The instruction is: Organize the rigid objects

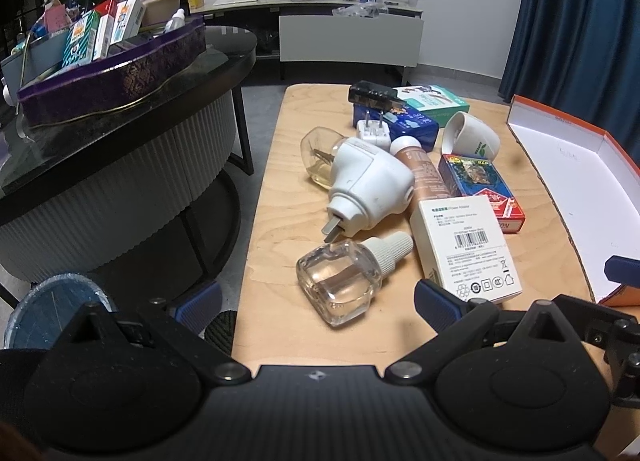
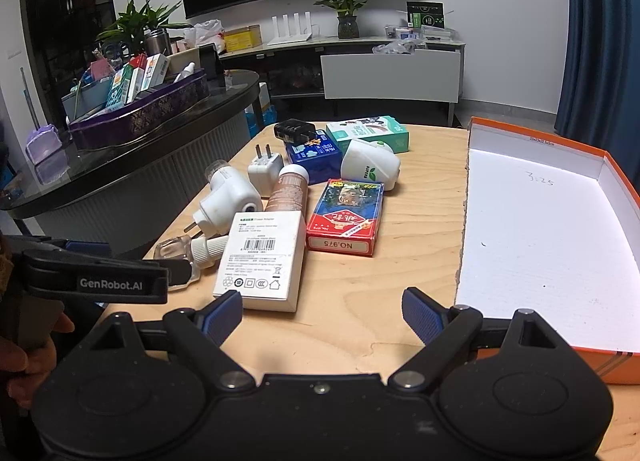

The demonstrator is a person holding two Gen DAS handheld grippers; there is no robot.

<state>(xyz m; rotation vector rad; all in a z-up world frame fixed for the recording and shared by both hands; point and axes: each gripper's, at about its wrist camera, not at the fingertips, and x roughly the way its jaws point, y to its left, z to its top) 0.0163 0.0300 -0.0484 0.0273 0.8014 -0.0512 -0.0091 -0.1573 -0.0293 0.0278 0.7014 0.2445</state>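
Observation:
A pile of objects lies on the wooden table (image 1: 272, 197): a clear glass refill bottle (image 1: 340, 281), a white plug-in heater (image 1: 368, 189), a white adapter box (image 1: 468, 249), a red-blue card box (image 1: 480, 189), a brown tube (image 1: 424, 169), a white cup-shaped device (image 1: 472, 137), a white charger (image 1: 374, 133), a blue box (image 1: 412, 123), a green box (image 1: 436, 101) and a black adapter (image 1: 372, 95). An orange-rimmed open box (image 2: 540, 229) with a white inside stands at the right. My left gripper (image 1: 318, 303) is open around the glass bottle's near end. My right gripper (image 2: 322, 317) is open and empty, near the adapter box (image 2: 260, 261).
A dark round table (image 1: 120, 109) with a purple tray (image 1: 116, 77) of small boxes stands at the left. A TV cabinet (image 1: 348, 37) with plants lies behind, a blue curtain (image 1: 580, 21) at the right. A blue-lined bin (image 1: 52, 309) sits on the floor at the left.

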